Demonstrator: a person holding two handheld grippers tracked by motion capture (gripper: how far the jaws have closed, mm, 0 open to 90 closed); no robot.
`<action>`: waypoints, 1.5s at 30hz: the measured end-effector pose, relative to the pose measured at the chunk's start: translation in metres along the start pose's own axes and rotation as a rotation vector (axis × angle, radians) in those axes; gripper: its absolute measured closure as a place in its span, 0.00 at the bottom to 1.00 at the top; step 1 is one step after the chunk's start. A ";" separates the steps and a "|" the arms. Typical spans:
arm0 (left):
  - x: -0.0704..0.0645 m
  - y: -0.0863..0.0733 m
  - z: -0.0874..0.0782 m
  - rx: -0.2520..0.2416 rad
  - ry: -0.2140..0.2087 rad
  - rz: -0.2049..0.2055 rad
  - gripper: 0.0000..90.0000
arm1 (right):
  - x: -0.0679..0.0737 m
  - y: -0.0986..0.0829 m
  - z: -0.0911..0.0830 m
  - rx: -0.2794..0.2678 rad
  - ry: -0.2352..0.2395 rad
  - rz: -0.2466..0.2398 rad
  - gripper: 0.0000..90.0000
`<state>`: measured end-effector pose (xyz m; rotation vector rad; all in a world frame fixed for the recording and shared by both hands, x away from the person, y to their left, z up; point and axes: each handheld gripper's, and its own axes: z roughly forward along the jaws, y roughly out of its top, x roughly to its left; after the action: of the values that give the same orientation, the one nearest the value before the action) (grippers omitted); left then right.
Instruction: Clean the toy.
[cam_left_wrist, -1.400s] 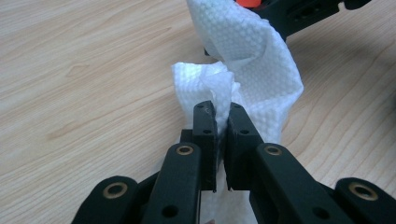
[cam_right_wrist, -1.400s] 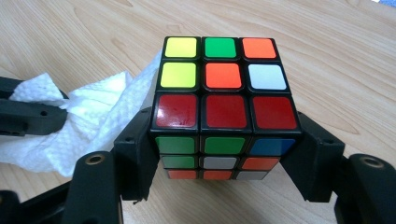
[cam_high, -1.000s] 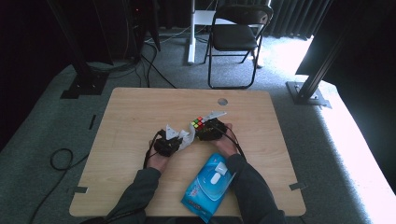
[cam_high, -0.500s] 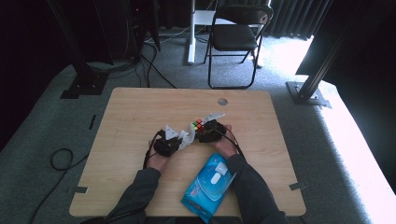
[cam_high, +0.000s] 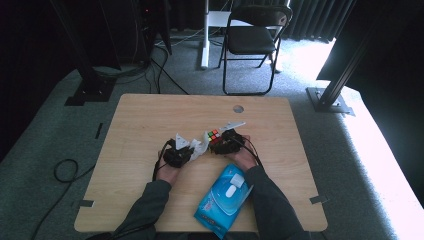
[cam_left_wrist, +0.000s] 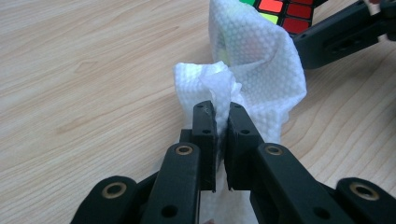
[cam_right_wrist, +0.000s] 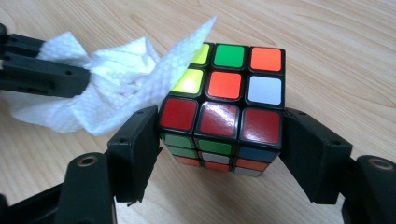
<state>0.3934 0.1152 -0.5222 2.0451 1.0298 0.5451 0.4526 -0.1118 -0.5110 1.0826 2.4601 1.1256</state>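
A scrambled puzzle cube (cam_right_wrist: 224, 107) (cam_high: 214, 135) sits between the jaws of my right gripper (cam_right_wrist: 219, 140) (cam_high: 225, 141), which is shut on its two sides just above the wooden table (cam_high: 150, 120). My left gripper (cam_left_wrist: 222, 121) (cam_high: 186, 150) is shut on a crumpled white wipe (cam_left_wrist: 252, 79) (cam_right_wrist: 116, 93) (cam_high: 199, 145). A corner of the wipe lies over the cube's top left stickers. The other gripper's black jaw (cam_left_wrist: 341, 35) shows at the upper right of the left gripper view.
A blue pack of wet wipes (cam_high: 224, 197) lies near the table's front edge between the person's forearms. A small round hole (cam_high: 238, 108) sits at the table's far side. A folding chair (cam_high: 252, 40) and stands are on the floor beyond.
Both hands have stayed close together at the table's middle. The wipe and cube keep nearly the same place, with only slight shifts.
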 end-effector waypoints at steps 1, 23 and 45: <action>0.000 0.000 0.000 0.000 0.000 0.001 0.94 | 0.000 0.000 -0.001 -0.005 0.003 0.002 0.34; 0.003 0.000 -0.001 -0.009 0.007 -0.016 0.93 | -0.025 0.009 -0.010 -0.099 0.004 0.174 0.71; 0.008 0.003 -0.006 -0.021 0.017 -0.022 0.93 | -0.037 0.002 -0.008 -0.110 0.093 0.404 0.78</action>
<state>0.3958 0.1228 -0.5157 2.0120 1.0508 0.5601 0.4756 -0.1418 -0.5072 1.5709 2.2709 1.4331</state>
